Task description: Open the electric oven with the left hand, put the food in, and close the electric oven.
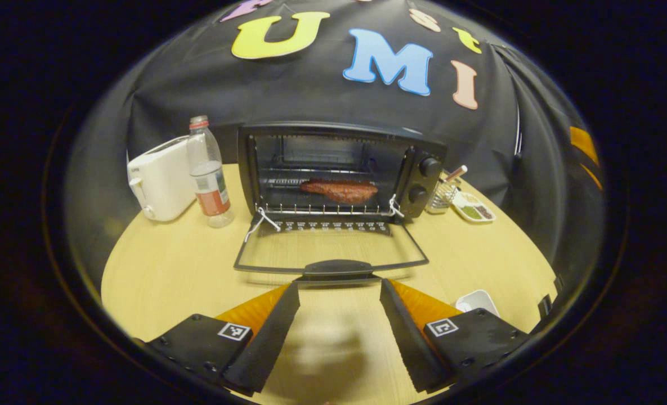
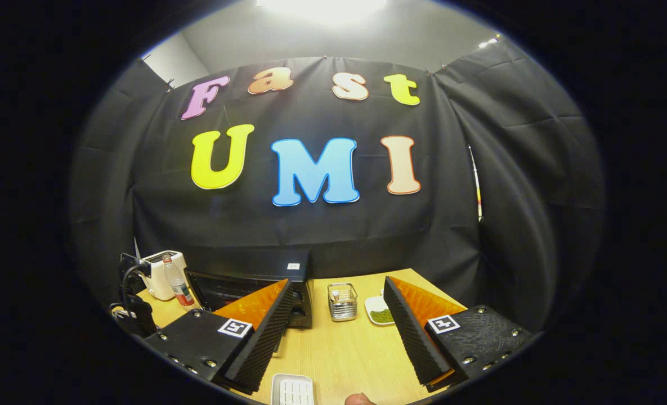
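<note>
Oven (image 1: pixel 341 171) sits mid-table with its door (image 1: pixel 331 250) folded flat, likely left down since the food (image 1: pixel 339 190) already rests on its rack. Left of it stand a toaster (image 1: pixel 160 179) and bottle (image 1: pixel 209 173). Facing the door handle, the left gripper (image 1: pixel 339 298) gapes wide, holding nothing, apparently ready to lift it. Right of the oven, the right gripper (image 2: pixel 334 306) hangs wide and empty.

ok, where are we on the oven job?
Done: oven door is down flat on the table, and the food lies on the rack inside. In hand: nothing; the left hand-held gripper is open just short of the door handle. The right hand-held gripper is open too. Left: closing the door.
</note>
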Available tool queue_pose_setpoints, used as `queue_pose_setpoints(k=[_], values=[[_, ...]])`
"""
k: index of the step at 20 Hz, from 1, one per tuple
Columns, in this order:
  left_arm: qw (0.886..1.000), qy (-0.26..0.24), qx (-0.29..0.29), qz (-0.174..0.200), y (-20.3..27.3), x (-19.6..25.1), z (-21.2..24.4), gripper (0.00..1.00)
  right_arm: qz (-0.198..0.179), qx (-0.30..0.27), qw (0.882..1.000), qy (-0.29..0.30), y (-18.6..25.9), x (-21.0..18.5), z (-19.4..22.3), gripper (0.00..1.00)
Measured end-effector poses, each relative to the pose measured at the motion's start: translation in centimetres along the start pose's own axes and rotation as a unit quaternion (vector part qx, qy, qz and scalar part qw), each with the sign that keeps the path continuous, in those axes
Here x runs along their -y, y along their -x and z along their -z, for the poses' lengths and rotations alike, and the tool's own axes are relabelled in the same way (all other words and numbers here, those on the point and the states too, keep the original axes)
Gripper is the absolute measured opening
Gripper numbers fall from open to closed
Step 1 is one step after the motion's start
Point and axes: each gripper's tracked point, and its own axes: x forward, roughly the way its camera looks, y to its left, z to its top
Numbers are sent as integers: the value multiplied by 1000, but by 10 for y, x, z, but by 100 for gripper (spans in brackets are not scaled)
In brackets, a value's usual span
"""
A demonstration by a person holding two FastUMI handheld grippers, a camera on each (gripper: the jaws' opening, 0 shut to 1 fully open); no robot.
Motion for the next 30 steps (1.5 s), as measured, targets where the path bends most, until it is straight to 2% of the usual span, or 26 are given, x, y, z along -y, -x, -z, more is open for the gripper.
queue_pose_setpoints(k=[11, 14, 16, 17, 21, 28, 29, 30], values=[[997, -4, -72, -5, -60, 5, 39, 98, 48, -9, 999, 16, 14, 29, -3, 98], [997, -20, -70, -9, -68, 6, 35, 100, 56, -14, 998, 17, 16, 33, 0, 98], [997, -34, -71, -16, -73, 5, 34, 98, 60, -16, 998, 16, 16, 37, -1, 98], [997, -34, -70, -22, -72, 5, 34, 100, 61, -16, 998, 16, 15, 38, 0, 98], [997, -23, -56, -40, -75, 5, 31, 98, 61, -15, 998, 20, 13, 39, 1, 98], [998, -25, -33, -46, -64, 6, 20, 97, 48, -14, 999, 20, 12, 37, 1, 98], [998, -25, -28, -47, -60, 7, 17, 100, 46, -14, 999, 19, 12, 38, 1, 98], [998, -24, -24, -48, -57, 7, 14, 97, 45, -13, 999, 19, 12, 39, 0, 98]])
